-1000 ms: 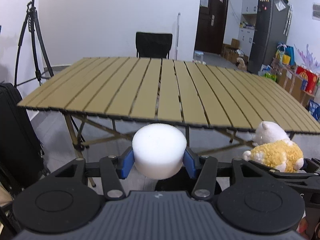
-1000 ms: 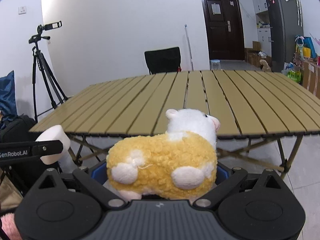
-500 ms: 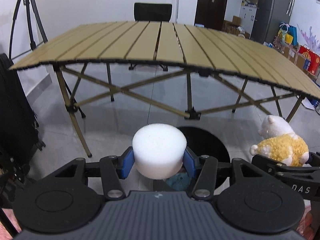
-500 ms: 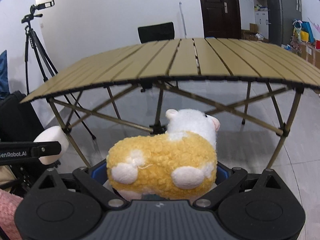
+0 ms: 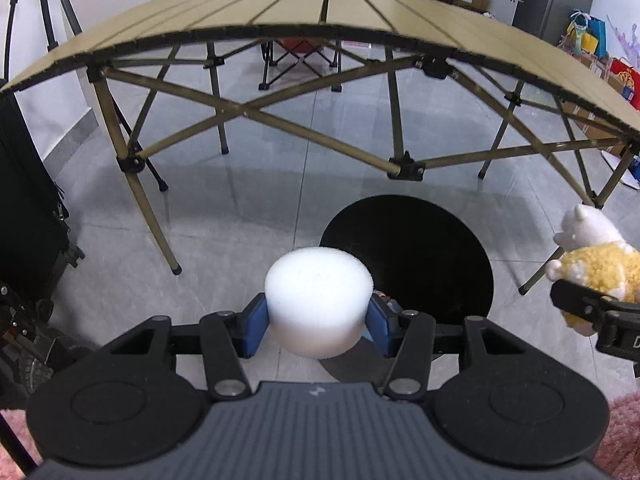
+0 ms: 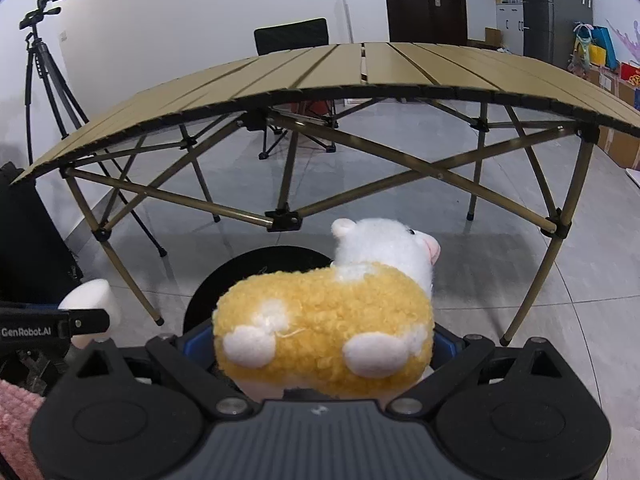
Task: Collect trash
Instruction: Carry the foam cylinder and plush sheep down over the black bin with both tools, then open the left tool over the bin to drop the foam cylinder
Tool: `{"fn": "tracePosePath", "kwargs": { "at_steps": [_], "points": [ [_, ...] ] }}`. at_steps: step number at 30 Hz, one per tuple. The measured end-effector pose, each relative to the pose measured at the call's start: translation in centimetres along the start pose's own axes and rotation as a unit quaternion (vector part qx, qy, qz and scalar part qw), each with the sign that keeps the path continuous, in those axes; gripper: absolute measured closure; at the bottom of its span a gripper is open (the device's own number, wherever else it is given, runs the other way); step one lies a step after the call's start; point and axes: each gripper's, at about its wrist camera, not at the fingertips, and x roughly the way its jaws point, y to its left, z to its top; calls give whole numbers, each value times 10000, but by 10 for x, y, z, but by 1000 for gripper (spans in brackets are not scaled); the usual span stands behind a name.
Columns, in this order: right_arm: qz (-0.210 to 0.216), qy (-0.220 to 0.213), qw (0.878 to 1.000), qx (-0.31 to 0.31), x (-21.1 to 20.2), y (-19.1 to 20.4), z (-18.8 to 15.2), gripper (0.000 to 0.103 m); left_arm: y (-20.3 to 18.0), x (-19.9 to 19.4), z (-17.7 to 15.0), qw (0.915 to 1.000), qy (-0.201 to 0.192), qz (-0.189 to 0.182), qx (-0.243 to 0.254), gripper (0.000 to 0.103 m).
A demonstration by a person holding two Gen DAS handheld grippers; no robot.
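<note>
My left gripper [image 5: 318,326] is shut on a white foam cylinder [image 5: 318,300], its blue pads pressing both sides. The cylinder hangs above the floor at the near left rim of a round black bin [image 5: 408,256]. My right gripper [image 6: 324,348] is shut on a yellow and white plush sheep [image 6: 324,320], held above the same black bin [image 6: 276,260]. In the left wrist view the sheep [image 5: 596,264] shows at the right edge. In the right wrist view the foam cylinder [image 6: 90,296] sits at the left edge. The bin's inside is dark.
A slatted tan folding table [image 5: 320,4] stands just beyond the bin, its crossed legs [image 5: 404,164] close to it. A black suitcase [image 5: 24,208] stands at the left. A tripod [image 6: 40,60], a black chair [image 6: 292,36] and boxes [image 6: 616,76] are farther off. Grey tile floor lies around.
Both grippers have sunk from above the tabletop to below its edge and tipped downward. The black bin has come into view under them. Both grips are unchanged.
</note>
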Motion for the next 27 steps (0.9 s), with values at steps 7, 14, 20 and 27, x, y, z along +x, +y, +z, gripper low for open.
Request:
{"fn": "tracePosePath", "kwargs": {
  "at_steps": [7,14,20,27],
  "points": [
    [-154,108,9997,157,18,-17,2,4,0,27,6,9996,263,-26,-43,51],
    [-332,263,9984,382,41,-35,3,4,-7,49,15,9989,463,-109,-55,51],
    [-374,349,9975,480,56,-44,5,4,-16,70,21,9975,677,-192,-43,51],
    [-409,352,9972,517,63,-49,6,4,-30,84,30,9967,777,-255,1,51]
  ]
}}
